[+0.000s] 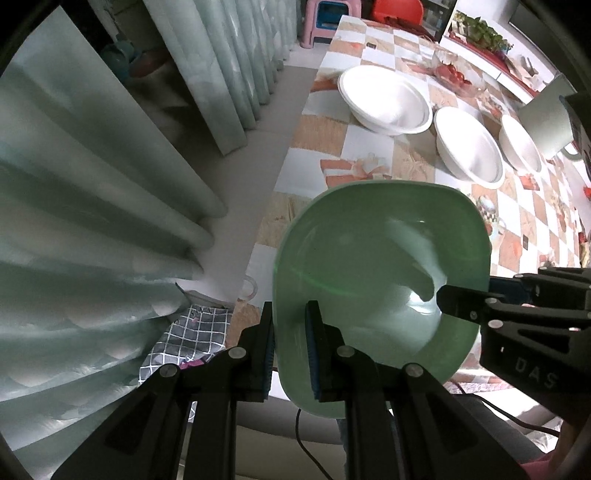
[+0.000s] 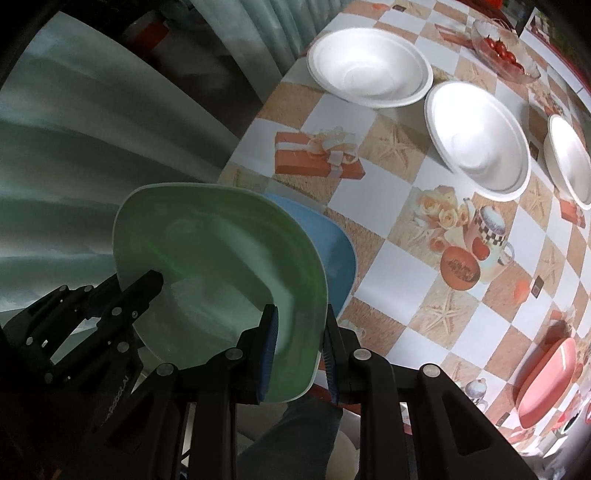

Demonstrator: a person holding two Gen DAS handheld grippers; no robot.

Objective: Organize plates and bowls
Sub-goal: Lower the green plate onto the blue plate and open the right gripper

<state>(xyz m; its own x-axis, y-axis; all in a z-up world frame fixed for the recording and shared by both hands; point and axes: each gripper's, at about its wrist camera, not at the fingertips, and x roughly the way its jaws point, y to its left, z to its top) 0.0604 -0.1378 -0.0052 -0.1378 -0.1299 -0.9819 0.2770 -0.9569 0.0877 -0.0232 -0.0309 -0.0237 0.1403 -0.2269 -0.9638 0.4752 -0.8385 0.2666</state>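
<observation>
You held both grippers pointing steeply down over the near edge of the table point(image 2: 406, 206), one on each side of a green plate point(image 1: 380, 266). Your left gripper point(image 1: 291, 314) had its jaws closed on the plate's left rim, one blue pad point(image 1: 314, 354) inside the dish and the other under the rim. Your right gripper point(image 2: 297, 321) was clamped on the opposite rim the same way, with its blue pads pressed to either face of the edge. Between the two grips the green plate hung tilted and lifted, partly past the table's edge.

In the left wrist view, white letters on the side of the right gripper read "DAS", with the rest cut off. In the right wrist view, the lettering on the left gripper's side was too dark and skewed to read.

Just beneath the green plate, a blue plate point(image 2: 340, 254) lay on the checked tablecloth, mostly covered. Further right, near the table's edge, sat a pink plate point(image 2: 546, 380).

Beyond those, three white bowls point(image 2: 369, 66) stood in a row across the table, each apart from the next. Behind them was a clear glass dish of tomatoes point(image 2: 502, 51). Pale curtains point(image 1: 92, 184) hung left of the table, and a pink stool point(image 1: 321, 22) stood past its far end.
</observation>
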